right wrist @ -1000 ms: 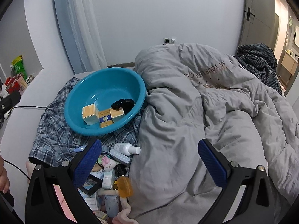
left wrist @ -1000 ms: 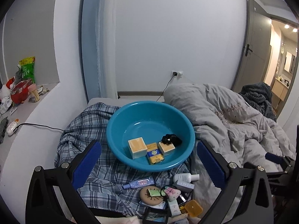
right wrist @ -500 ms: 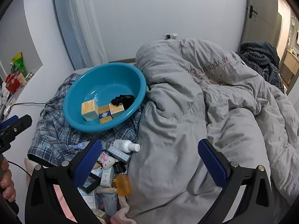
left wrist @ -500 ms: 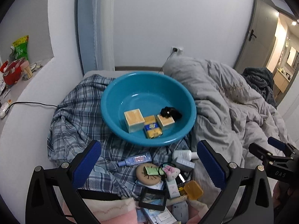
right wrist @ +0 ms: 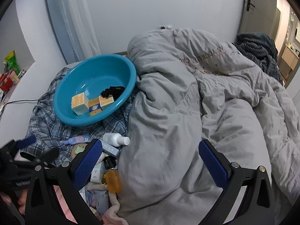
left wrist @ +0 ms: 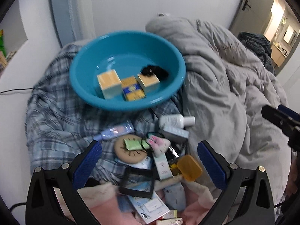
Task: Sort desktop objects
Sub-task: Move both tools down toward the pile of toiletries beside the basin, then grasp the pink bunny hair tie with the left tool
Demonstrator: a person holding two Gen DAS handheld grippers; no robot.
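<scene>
A teal basin [left wrist: 168, 95] [right wrist: 61, 112] rests on a plaid cloth and holds two cream boxes, a yellow-blue box [left wrist: 133, 91] and a black scrunchie [left wrist: 154, 70]. Below it lies a pile of small items: a white bottle [left wrist: 175, 121] [right wrist: 114, 138], a blue tube [left wrist: 114, 131], a round tan compact [left wrist: 129, 151], a black square frame [left wrist: 137, 182] and an amber case [left wrist: 189, 167] [right wrist: 112, 181]. My left gripper [left wrist: 149, 166] hangs open just above this pile. My right gripper [right wrist: 150, 166] is open over the grey duvet, holding nothing.
A rumpled grey duvet [right wrist: 206, 112] covers the right of the bed. The plaid cloth [left wrist: 56, 116] spreads left of the basin. A pink towel [left wrist: 97, 204] lies under the pile's near edge. A cable [right wrist: 18, 101] runs along the white ledge at left.
My left gripper has dropped and pushed forward toward the pile of small items, which now fills its lower view. The right gripper has shifted slightly closer to the bed.
</scene>
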